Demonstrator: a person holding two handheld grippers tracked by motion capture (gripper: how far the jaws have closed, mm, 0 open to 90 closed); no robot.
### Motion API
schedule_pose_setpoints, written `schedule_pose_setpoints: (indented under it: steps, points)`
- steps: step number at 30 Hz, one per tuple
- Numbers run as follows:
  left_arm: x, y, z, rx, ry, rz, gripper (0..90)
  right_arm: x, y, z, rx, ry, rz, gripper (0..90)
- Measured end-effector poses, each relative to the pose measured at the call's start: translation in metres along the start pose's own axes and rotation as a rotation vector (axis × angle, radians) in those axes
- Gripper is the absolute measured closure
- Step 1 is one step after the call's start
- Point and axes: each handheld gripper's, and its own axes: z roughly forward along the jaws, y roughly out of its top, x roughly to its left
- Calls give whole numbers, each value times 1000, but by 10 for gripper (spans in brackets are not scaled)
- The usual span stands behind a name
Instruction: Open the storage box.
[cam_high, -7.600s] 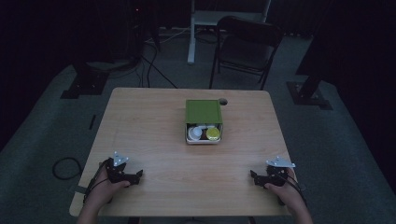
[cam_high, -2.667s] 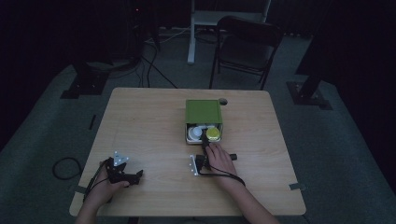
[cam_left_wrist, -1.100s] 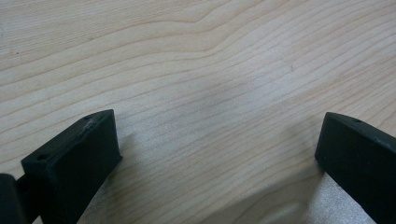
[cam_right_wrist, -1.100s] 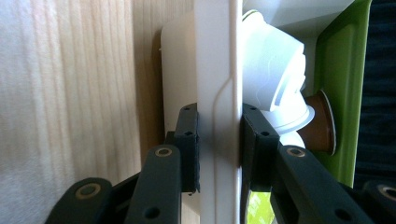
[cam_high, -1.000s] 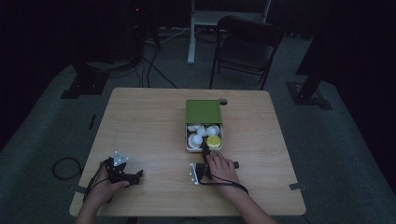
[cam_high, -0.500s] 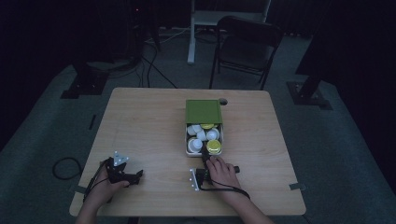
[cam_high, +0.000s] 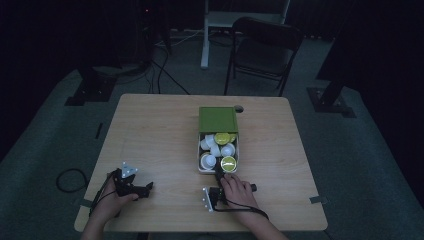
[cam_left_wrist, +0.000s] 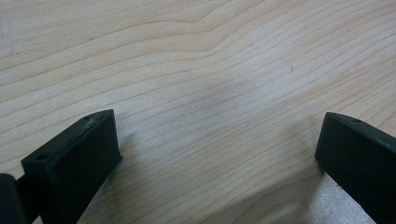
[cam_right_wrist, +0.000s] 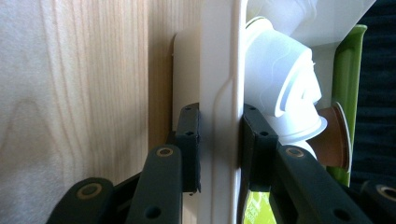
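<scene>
On the left of the high view, the left gripper (cam_high: 134, 186) rests on the wooden desk (cam_high: 150, 135) near its front left corner, held in the person's left hand (cam_high: 111, 202); in the left gripper view its two black jaws stand wide apart with nothing but bare wood grain between them. Toward the middle of the desk sits a green box (cam_high: 218, 119) with a white drawer (cam_high: 199, 162) pulled out toward the person, and in the drawer lie white capsules (cam_high: 210, 161) and yellow-green capsules (cam_high: 228, 163), packed close together. At the drawer's front edge is the right gripper (cam_high: 219, 175), held in the right hand (cam_high: 239, 189), which lies on the desk just in front of the drawer. In the right gripper view its jaws are closed tight on the drawer's white front wall (cam_right_wrist: 219, 112), one pad pressing on the outer face and the other on the inner face, with a white capsule (cam_right_wrist: 280, 88) and a brown capsule (cam_right_wrist: 334, 140) just beyond the inner pad.
</scene>
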Motion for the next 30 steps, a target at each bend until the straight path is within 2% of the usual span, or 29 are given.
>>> schedule_pose_setpoints:
  steps: [21,25,30]
  points:
    - [0,0,0,0,0,0,1,2,-3,-14,-25,26,17,716]
    - [0,0,0,0,0,0,1,1,-2,-17,-26,57,19,656]
    - [0,0,0,0,0,0,1,-5,-6,-22,-65,105,35,639]
